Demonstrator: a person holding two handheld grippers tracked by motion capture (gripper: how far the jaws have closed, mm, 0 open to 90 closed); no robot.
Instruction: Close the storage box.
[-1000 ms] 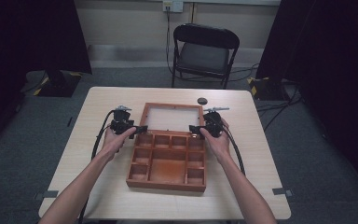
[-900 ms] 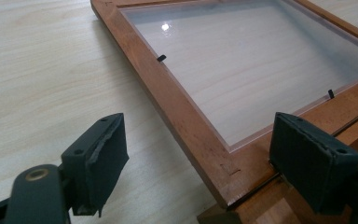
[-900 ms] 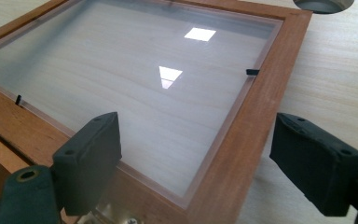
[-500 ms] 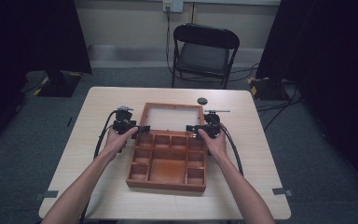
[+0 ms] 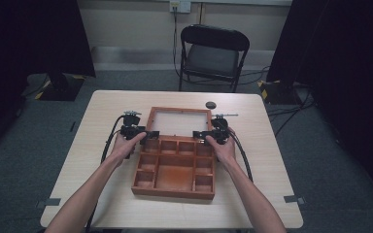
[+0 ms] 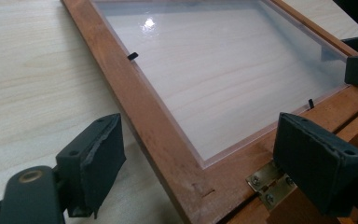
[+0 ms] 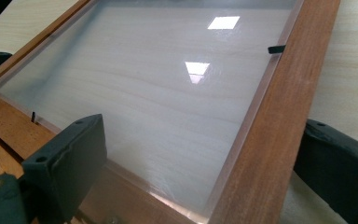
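Brown wooden box (image 5: 175, 165) with compartments, mid-counter (image 5: 92, 141), its glazed lid (image 5: 178, 121) swung fully back and lying flat behind the hinges. Left claw (image 5: 151, 134) and right claw (image 5: 197, 134) each straddle a side rail of the lid near the hinge (image 6: 272, 183), jaws spread and just opening, pads clear of the wood. Opening appears complete; the compartments are empty, and withdrawal of both claws probably remains.

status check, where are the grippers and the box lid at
Left gripper and right gripper both open, jaws just widened, straddling side rails of lid. Lid flat open on table. Nothing in the way.
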